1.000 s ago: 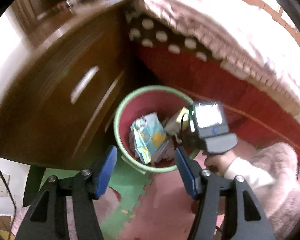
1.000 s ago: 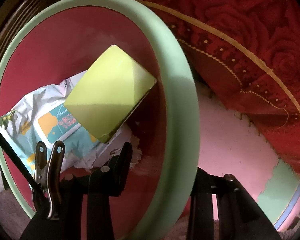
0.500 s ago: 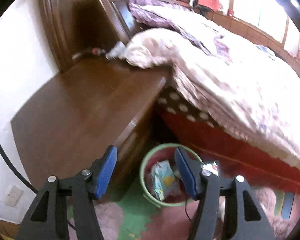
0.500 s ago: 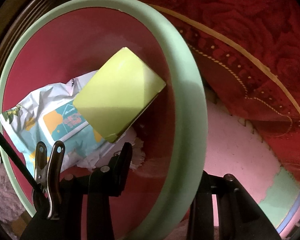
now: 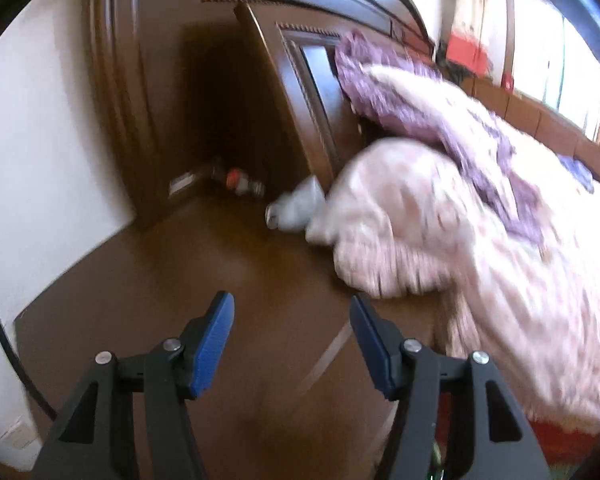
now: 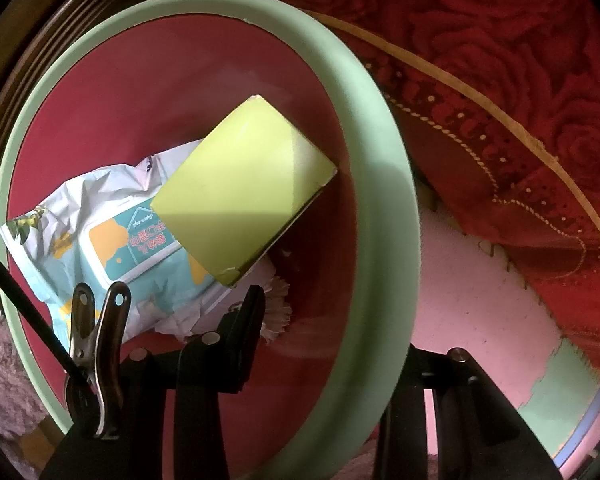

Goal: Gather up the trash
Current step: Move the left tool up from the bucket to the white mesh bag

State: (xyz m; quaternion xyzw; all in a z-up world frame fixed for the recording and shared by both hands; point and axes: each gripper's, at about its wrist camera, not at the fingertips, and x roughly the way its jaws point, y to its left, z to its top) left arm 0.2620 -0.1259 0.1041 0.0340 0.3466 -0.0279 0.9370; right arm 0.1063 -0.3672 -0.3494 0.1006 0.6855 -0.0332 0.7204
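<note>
My right gripper (image 6: 340, 332) points down and is shut on the pale green rim of the red trash bin (image 6: 384, 184), one finger inside and one outside. In the bin lie a yellow-green box (image 6: 244, 188), a blue and white wipes pack (image 6: 112, 240) and some white tissue (image 6: 276, 312). My left gripper (image 5: 291, 304) is open and empty over the brown nightstand top (image 5: 204, 280). At the back of the nightstand lie a blurred whitish crumpled thing (image 5: 296, 208) and a small red-capped item (image 5: 240, 184), both well beyond the blue pads (image 5: 212, 344).
A pink blanket (image 5: 460, 240) spills from the bed onto the nightstand's right side, with a purple cover (image 5: 420, 112) above it. A dark wooden headboard (image 5: 300, 80) stands behind and a white wall (image 5: 40, 160) on the left. Red bed skirt (image 6: 500, 80) and pink floor mat (image 6: 480, 300) flank the bin.
My left gripper rose away from the bin and swung up over the nightstand top, still open. My right gripper kept its hold on the bin rim.
</note>
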